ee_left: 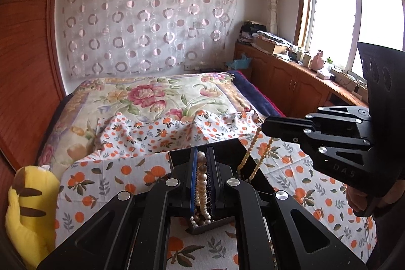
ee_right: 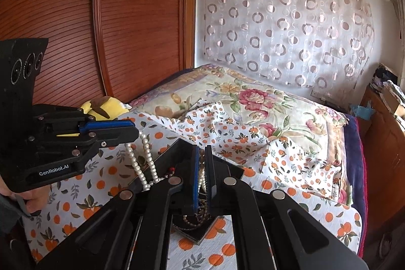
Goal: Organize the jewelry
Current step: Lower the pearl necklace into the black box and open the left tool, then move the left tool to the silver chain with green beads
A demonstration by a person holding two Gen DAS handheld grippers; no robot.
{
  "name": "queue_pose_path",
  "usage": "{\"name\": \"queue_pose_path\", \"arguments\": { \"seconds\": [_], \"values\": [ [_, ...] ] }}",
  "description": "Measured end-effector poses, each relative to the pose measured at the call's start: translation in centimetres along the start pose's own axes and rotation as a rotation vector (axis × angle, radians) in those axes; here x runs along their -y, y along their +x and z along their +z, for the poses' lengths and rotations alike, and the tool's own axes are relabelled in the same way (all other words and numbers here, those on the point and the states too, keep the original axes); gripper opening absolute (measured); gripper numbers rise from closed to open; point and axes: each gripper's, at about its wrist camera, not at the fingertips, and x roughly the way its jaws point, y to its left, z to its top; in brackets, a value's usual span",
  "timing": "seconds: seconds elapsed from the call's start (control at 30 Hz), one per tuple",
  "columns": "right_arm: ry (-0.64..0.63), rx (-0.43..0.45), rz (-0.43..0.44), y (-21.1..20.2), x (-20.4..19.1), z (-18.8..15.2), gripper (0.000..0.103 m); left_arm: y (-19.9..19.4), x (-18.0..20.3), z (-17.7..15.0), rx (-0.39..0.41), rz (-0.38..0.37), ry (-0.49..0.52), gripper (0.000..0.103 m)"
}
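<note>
Left wrist view: the left gripper (ee_left: 201, 179), its blue pads nearly together, pinches a white pearl necklace (ee_left: 201, 190) whose strands trail down into a black jewelry box (ee_left: 250, 168) at 6 o'clock. At 3 o'clock the right gripper (ee_left: 264, 127), held in a person's hand (ee_left: 359, 199), is likewise clamped on a golden-tan bead necklace (ee_left: 255, 143) that hangs in a loop toward the box's open lid. From the right wrist view the same pair appears mirrored: the right gripper (ee_right: 202, 168) grips its bead strand between narrow jaws, the left gripper (ee_right: 136, 129) at 9 o'clock dangling the pearl loop (ee_right: 141, 158) over the box (ee_right: 195, 234), where a darker chain (ee_right: 192, 222) already lies coiled.

The box sits on an orange-print cloth (ee_left: 126, 173) spread over a floral-quilted bed (ee_left: 157, 98); a yellow plush toy (ee_left: 30, 214) rests at 8 o'clock.

The step in hand appears to be lowering two necklaces into the box. The next move likely calls for easing each strand down until it pools inside, then parting the jaws without snagging or tangling the two strings.

Count: two grippers, two held necklaces, one further chain in the box, one box, one plush toy.
</note>
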Motion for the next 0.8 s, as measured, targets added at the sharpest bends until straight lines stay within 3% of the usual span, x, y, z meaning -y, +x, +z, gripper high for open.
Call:
{"name": "queue_pose_path", "arguments": {
  "seconds": [0.43,0.73,0.8],
  "values": [
    [0.011,-0.003,-0.038,-1.8,-0.5,-1.8,0.006,-0.9,0.5,-0.5,0.001,0.002,0.006,0.006],
    [-0.003,-0.012,-0.041,-3.1,-2.0,-2.4,0.006,-2.9,0.2,-3.5,-0.009,0.011,0.004,0.006],
    [0.004,-0.018,-0.037,-3.4,-2.4,-3.2,0.011,-3.2,0.3,-4.4,-0.019,0.011,0.002,0.006]
  ]
}}
